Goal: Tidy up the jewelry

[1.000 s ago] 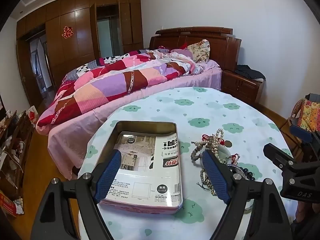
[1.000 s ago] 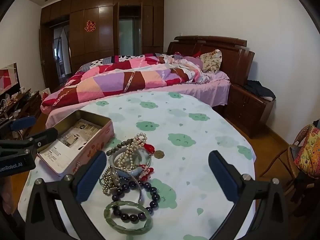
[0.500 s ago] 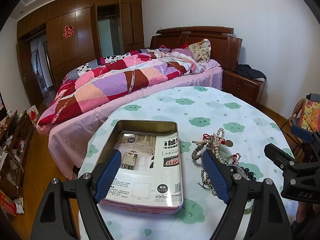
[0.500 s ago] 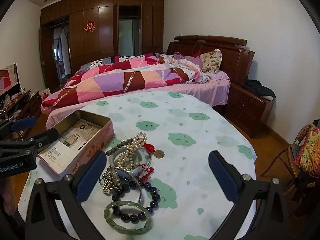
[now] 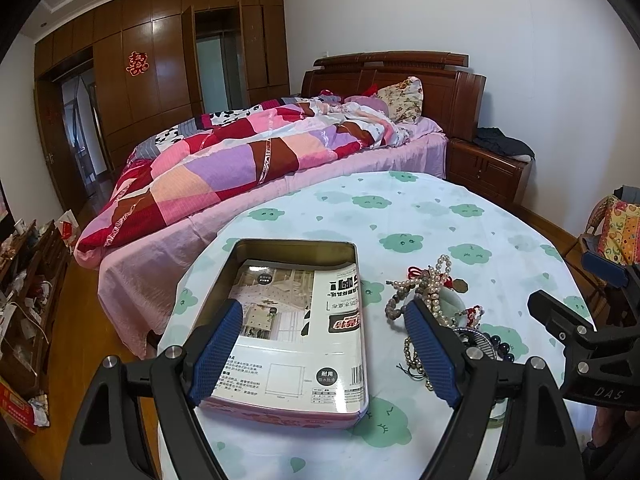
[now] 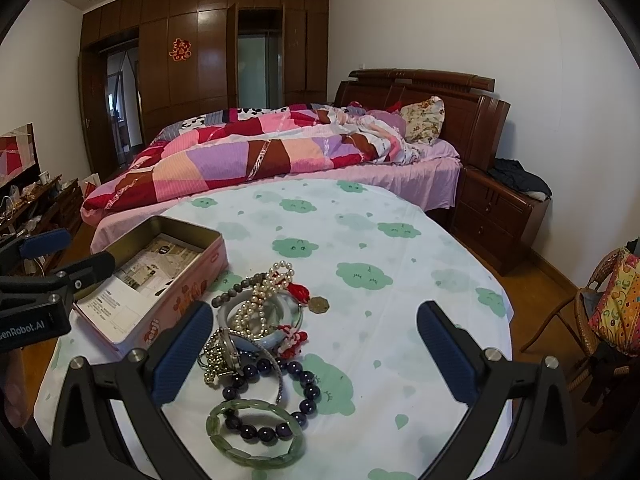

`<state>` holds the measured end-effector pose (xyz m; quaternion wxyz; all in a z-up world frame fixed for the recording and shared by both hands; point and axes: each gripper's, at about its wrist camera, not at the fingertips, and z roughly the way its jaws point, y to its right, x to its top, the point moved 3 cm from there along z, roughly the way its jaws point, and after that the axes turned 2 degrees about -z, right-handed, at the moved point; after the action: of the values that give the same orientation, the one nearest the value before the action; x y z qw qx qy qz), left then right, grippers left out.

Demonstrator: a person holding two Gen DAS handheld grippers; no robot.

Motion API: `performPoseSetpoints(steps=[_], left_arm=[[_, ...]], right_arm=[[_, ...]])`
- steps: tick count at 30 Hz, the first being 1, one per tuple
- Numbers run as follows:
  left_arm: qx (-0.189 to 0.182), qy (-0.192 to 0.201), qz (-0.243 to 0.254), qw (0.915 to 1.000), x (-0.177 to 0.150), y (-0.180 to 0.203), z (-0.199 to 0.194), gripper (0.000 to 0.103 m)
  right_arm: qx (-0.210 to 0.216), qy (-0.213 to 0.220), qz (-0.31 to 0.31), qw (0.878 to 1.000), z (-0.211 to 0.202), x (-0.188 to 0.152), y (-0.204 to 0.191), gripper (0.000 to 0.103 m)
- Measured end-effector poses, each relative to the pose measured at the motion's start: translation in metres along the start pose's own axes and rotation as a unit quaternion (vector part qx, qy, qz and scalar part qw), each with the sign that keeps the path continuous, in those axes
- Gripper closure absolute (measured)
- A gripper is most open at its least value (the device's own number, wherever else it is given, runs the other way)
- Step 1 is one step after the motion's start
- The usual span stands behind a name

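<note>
Two grippers wait over a table, both wide open and holding nothing.

The left gripper (image 5: 324, 348) has its blue fingers (image 5: 216, 350) spread far apart above a pink tin box (image 5: 296, 408) with a printed paper (image 5: 296, 320) inside. The right gripper (image 6: 316, 350) is spread just as wide over a pile of jewelry (image 6: 256, 320) that lies on the cloud tablecloth (image 6: 360, 240), just beside the box. In the pile are a pearl string (image 6: 260, 300), a pale bangle (image 6: 276, 336), dark round beads (image 6: 272, 432) and a green bracelet (image 6: 256, 446) nearest the camera. No finger touches any of it. A bed (image 6: 280, 152) stands behind the table.
</note>
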<state>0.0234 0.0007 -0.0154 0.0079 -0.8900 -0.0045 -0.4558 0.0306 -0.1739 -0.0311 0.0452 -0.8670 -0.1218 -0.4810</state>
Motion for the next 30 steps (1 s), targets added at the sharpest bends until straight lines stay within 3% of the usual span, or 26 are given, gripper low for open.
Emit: performPoseSetpoints(steps=[30], left_arm=[[0.000,-0.001,0.002,1.0000,0.0002,-0.0005,-0.0001,0.020]], right_arm=[[0.002,-0.004,0.001,1.000,0.0030,-0.0012,-0.0002,0.000]])
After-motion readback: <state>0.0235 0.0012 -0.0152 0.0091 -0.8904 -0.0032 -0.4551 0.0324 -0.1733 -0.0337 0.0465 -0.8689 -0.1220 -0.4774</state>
